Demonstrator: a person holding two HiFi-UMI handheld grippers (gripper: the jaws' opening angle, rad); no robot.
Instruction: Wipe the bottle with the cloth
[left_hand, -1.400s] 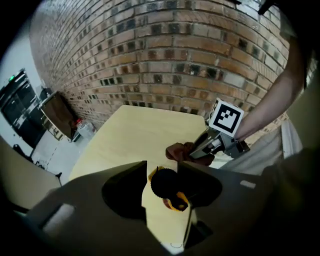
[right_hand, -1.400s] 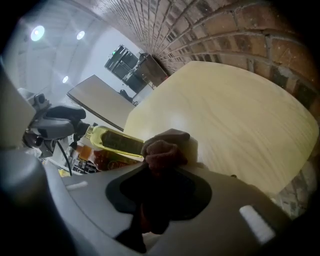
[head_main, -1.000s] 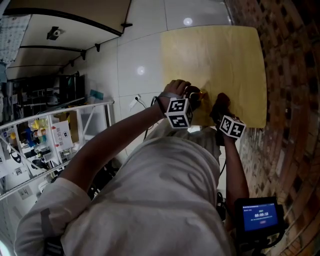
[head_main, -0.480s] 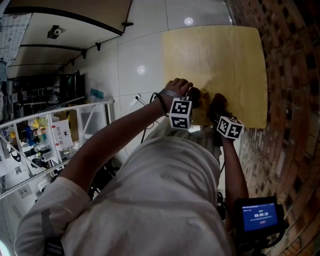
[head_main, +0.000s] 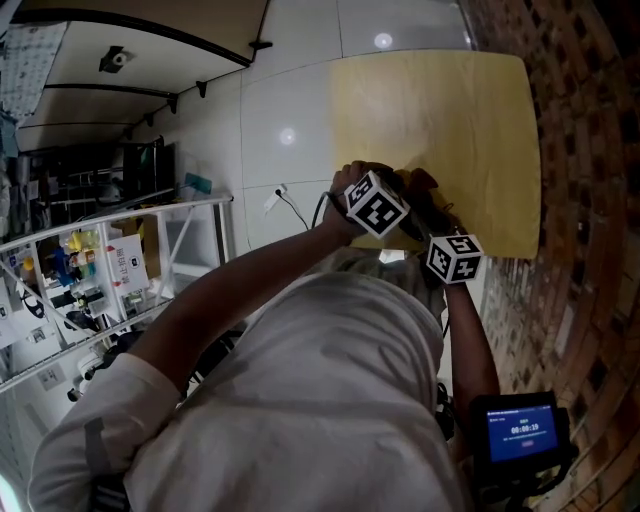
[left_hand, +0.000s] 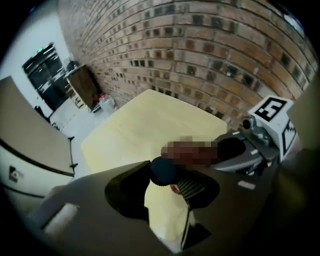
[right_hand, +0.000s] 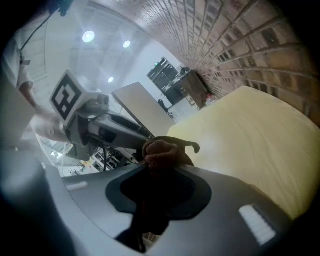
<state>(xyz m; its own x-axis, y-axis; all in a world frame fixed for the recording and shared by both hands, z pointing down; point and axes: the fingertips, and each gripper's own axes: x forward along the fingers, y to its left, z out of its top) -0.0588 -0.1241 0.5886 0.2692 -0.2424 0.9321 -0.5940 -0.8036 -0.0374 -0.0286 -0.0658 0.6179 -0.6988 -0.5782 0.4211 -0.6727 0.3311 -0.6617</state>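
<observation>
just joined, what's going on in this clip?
A person works over a wooden table with two grippers. The left gripper has just been closing on the bottle, whose dark cap sits between the jaw tips. The right gripper holds a bunched brown cloth close by. Whether cloth touches bottle can't be seen.

Three near views, common table (head_main: 430, 110)

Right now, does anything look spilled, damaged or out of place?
Nothing stands out. The right gripper clamps the bunched brown cloth, the bottle has its dark cap on, and the wooden table shows no spill.
</observation>
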